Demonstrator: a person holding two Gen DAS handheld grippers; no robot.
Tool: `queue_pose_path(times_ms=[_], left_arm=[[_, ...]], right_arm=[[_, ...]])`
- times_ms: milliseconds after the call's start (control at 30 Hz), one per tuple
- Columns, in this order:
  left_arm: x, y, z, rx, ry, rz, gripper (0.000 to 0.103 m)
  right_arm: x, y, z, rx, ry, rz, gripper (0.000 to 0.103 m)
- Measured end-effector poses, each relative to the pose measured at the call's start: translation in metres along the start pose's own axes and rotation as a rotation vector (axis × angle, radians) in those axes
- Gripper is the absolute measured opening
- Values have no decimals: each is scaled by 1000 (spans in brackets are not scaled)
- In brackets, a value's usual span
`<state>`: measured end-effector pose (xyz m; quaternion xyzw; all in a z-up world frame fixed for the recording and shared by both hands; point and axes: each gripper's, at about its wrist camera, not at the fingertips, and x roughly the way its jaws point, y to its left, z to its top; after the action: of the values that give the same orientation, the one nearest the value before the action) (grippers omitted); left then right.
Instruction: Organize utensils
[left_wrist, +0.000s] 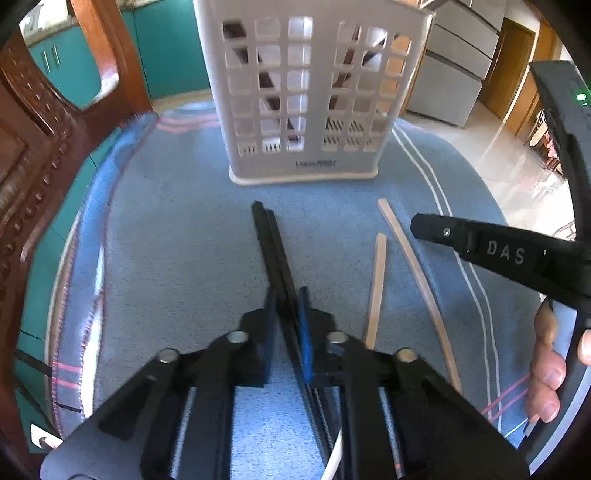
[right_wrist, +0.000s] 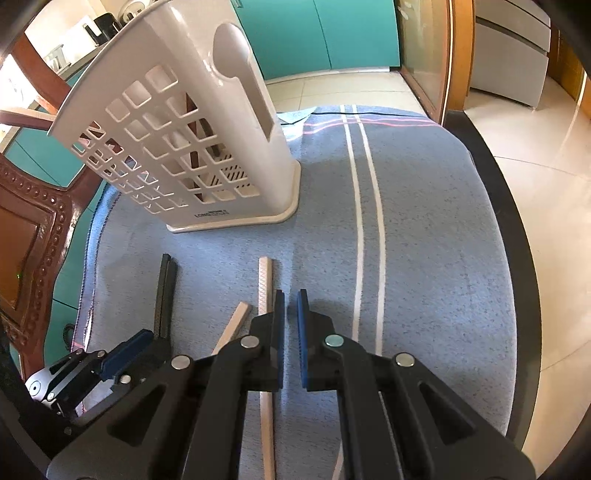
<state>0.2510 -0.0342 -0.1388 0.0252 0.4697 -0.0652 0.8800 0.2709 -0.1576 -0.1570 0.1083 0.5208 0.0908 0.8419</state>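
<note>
A white perforated utensil holder (left_wrist: 304, 92) stands on the blue cloth; it also shows in the right wrist view (right_wrist: 192, 140), with dark utensils inside. My left gripper (left_wrist: 286, 295) is shut on a pair of black chopsticks (left_wrist: 271, 243), whose tips point toward the holder; they also show in the right wrist view (right_wrist: 164, 295). Two light wooden chopsticks (left_wrist: 413, 258) lie on the cloth to the right; they also show in the right wrist view (right_wrist: 265, 284). My right gripper (right_wrist: 290, 299) is nearly closed and empty, just right of the longer wooden chopstick.
A blue cloth with white stripes (right_wrist: 424, 240) covers the round table. A carved wooden chair (left_wrist: 33, 122) stands at the left. The table edge (right_wrist: 498, 192) and tiled floor lie to the right. The right gripper's body (left_wrist: 498, 251) shows in the left wrist view.
</note>
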Motion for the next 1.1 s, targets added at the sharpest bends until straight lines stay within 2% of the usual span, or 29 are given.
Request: queue_pose_path(times_ms=[167, 367, 433, 500, 600, 733, 867, 967, 1100], left_arm=[[-18, 0, 4, 1, -61, 2, 5], [-10, 8, -1, -32, -20, 19, 6], [-8, 8, -3, -27, -12, 18, 11], [-9, 8, -3, -16, -12, 16, 22], [-7, 7, -4, -13, -3, 3, 31], [2, 3, -6, -8, 30, -21, 31], [9, 1, -9, 7, 36, -8, 31], [11, 9, -8, -29, 42, -48, 17], [12, 23, -7, -82, 52, -102, 15]], right_arm=[[-3, -1, -1, 5, -6, -1, 7], [-5, -3, -1, 10, -4, -4, 10], [-5, -4, -2, 16, 0, -4, 16], [-5, -4, -2, 20, -1, -4, 18], [-6, -4, -2, 23, -3, -6, 25], [-5, -5, -4, 31, 3, -6, 28], [-4, -3, -4, 30, 4, -6, 28], [-5, -2, -4, 32, 0, -4, 28], [-7, -3, -3, 34, 0, -3, 28]])
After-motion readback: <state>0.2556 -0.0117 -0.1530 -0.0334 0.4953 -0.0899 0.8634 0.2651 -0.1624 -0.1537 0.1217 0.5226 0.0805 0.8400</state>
